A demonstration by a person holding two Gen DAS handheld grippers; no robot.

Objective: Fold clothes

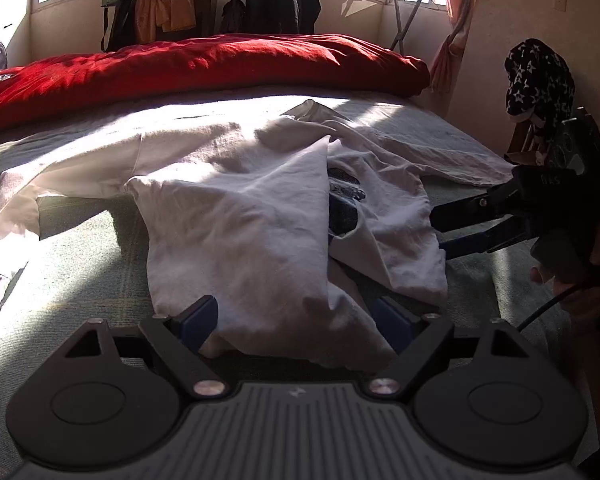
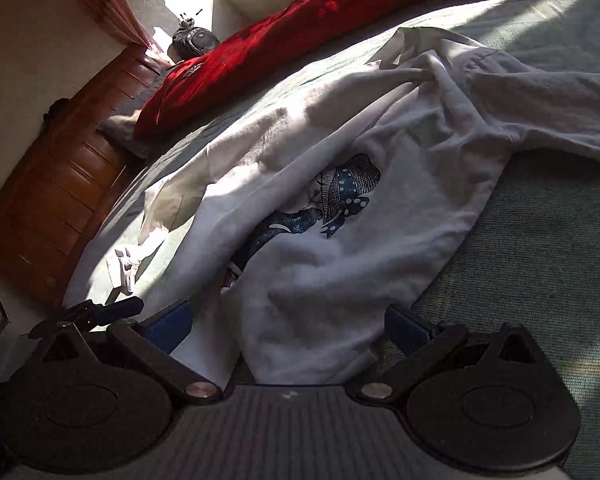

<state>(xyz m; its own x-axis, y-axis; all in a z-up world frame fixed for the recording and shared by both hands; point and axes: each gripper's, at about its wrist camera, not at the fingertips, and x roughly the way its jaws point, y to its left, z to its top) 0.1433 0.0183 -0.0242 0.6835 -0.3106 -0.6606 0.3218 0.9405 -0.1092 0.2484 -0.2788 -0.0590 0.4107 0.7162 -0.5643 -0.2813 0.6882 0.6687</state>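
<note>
In the left wrist view, a red quilt [image 1: 204,64] runs from nine o'clock to one o'clock across the far side of the bed [image 1: 80,280]. At centre lies the white shirt [image 1: 240,216], crumpled on the pale green cover, one flap folded over so a dark blue print [image 1: 344,208] shows only at its edge. The left gripper [image 1: 296,320] sits at six o'clock, held low and level over the bed, its blue-padded fingers [image 1: 198,320] spread wide on either side of the shirt's near hem; cloth lies between them but nothing is pinched. At three o'clock the right gripper [image 1: 440,228] reaches in sideways toward the shirt's right edge, jaws parted, tips just beside the fabric, with the person's hand [image 1: 568,276] wrapped around its handle. A star-patterned garment [image 1: 540,80] hangs at two o'clock.

In the right wrist view, a wooden headboard [image 2: 56,200] fills nine o'clock. The shirt [image 2: 340,260] spreads from centre to two o'clock, its print [image 2: 340,192] of a hatted figure showing. The right gripper [image 2: 288,324] at six o'clock is rolled to one side, its fingers [image 2: 404,326] wide apart and straddling the hem, clamping nothing.
</note>
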